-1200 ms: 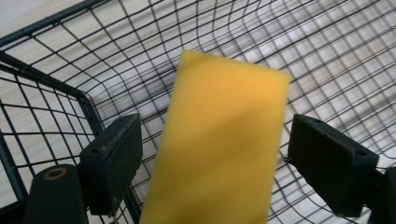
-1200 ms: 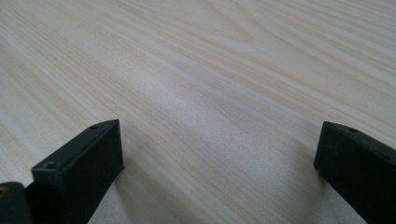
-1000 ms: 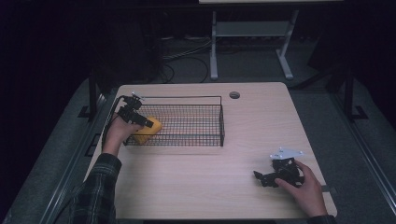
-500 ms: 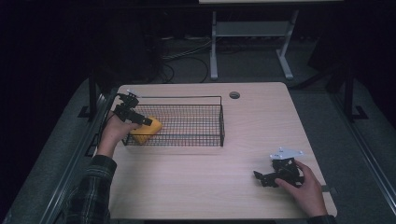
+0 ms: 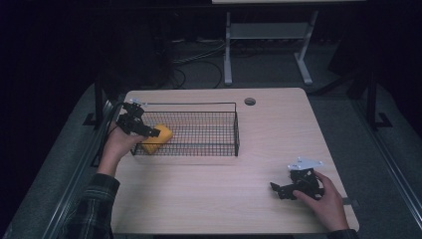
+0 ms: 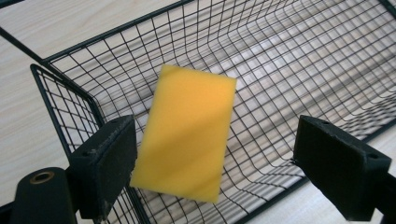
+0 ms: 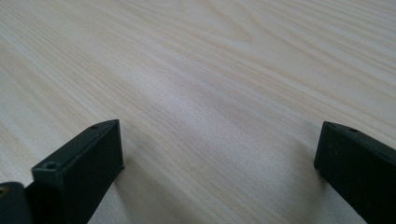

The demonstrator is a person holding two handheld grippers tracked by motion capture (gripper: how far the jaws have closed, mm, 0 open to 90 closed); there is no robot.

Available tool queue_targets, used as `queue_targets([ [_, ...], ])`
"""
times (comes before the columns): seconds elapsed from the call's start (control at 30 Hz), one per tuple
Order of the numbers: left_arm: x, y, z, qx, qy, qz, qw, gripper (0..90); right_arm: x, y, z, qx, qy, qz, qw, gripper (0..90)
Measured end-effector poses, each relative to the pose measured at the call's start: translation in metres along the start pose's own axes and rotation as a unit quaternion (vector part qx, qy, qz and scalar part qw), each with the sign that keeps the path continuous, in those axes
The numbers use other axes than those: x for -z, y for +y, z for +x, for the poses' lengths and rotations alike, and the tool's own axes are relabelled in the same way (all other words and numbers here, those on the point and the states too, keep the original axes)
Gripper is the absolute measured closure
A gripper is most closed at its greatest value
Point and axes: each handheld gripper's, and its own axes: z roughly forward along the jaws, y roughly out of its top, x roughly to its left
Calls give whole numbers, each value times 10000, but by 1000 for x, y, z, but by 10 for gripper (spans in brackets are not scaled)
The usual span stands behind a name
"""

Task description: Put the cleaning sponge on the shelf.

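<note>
My left gripper [image 6: 215,177] gapes wide, the yellow sponge [image 6: 189,130] lying free beyond its fingers in the wire basket [image 6: 327,60]. My right gripper [image 7: 219,172] spreads empty over bare table [image 7: 210,70].

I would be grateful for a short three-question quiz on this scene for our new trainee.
1. True or false: the yellow sponge lies inside the wire basket.
2. The left gripper is: A) shut on the sponge, B) open above the sponge, C) resting on bare table.
3. What lies under the right gripper?

Key: 1. True; it lies at the basket's left end. 2. B; its jaws stand wide, clear of the sponge. 3. Bare wooden table; its jaws are open with nothing between them.
</note>
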Motion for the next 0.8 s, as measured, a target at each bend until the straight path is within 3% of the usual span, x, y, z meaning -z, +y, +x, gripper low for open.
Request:
queue_targets([
  [0.43,22,-23,-15,-72,-8,-271,9996,136,0,0,0,13,-3,3,10000,4],
  [0.8,27,-48,-28,-94,-72,-466,9988,137,0,0,0,11,-2,4,10000,4],
])
